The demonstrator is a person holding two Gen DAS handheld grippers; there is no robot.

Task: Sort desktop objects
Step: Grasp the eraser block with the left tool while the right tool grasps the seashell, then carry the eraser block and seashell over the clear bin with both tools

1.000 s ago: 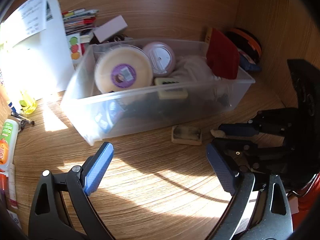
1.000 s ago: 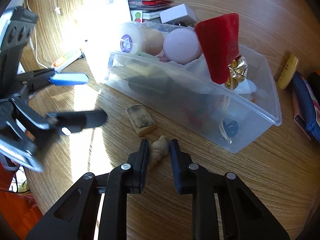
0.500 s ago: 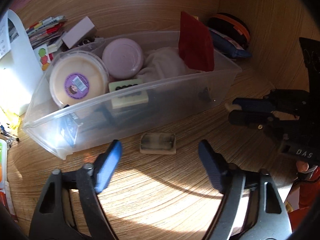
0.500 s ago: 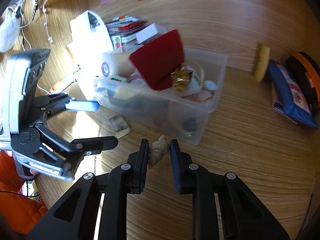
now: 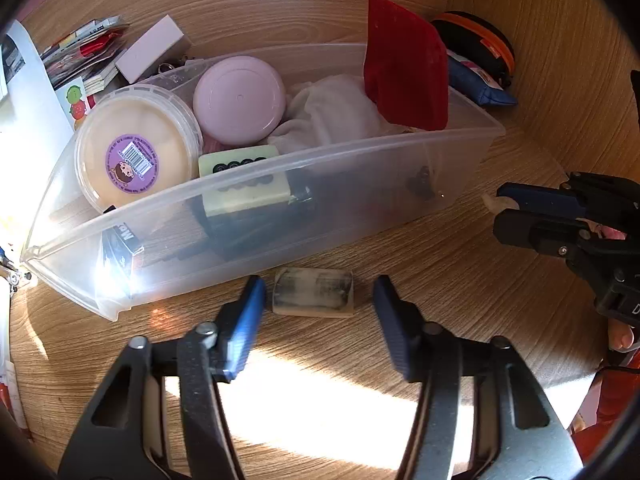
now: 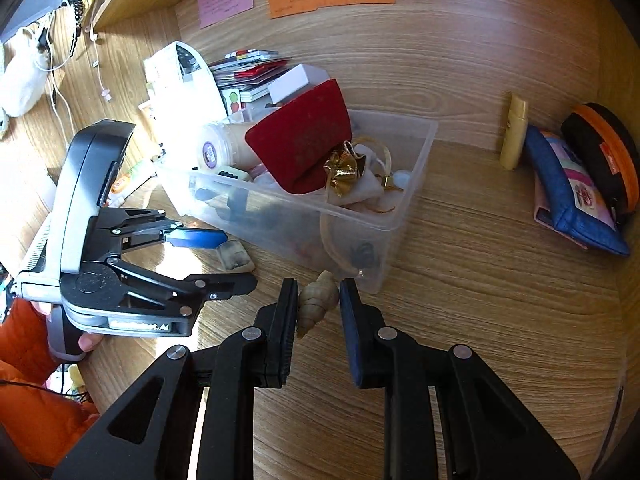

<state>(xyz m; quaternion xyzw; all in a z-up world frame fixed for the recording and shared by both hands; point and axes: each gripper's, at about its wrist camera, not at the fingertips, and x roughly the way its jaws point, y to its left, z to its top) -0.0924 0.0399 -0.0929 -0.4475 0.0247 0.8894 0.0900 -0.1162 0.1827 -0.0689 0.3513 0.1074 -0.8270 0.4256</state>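
A dirty beige eraser [image 5: 313,291] lies on the wooden desk just in front of the clear plastic bin [image 5: 360,160]. My left gripper [image 5: 318,320] is open, its blue fingers on either side of the eraser, a little nearer than it. The eraser also shows in the right wrist view [image 6: 236,255]. My right gripper [image 6: 319,300] is shut on a tan spiral seashell [image 6: 316,300] and holds it above the desk by the bin's near corner [image 6: 372,284]. The right gripper shows at the right in the left wrist view [image 5: 496,210].
The bin holds a cream tub [image 5: 134,148], a pink round lid [image 5: 239,100], a red pouch [image 5: 404,80], white cloth and dark items. Behind it lie a white box [image 5: 154,48] and booklets. A blue pouch [image 6: 568,192], an orange-black case [image 6: 608,152] and a yellow tube [image 6: 514,132] lie right.
My left gripper has moved forward and right until its fingers flank the eraser. My right gripper has lifted the shell and drawn back toward the bin's right end.
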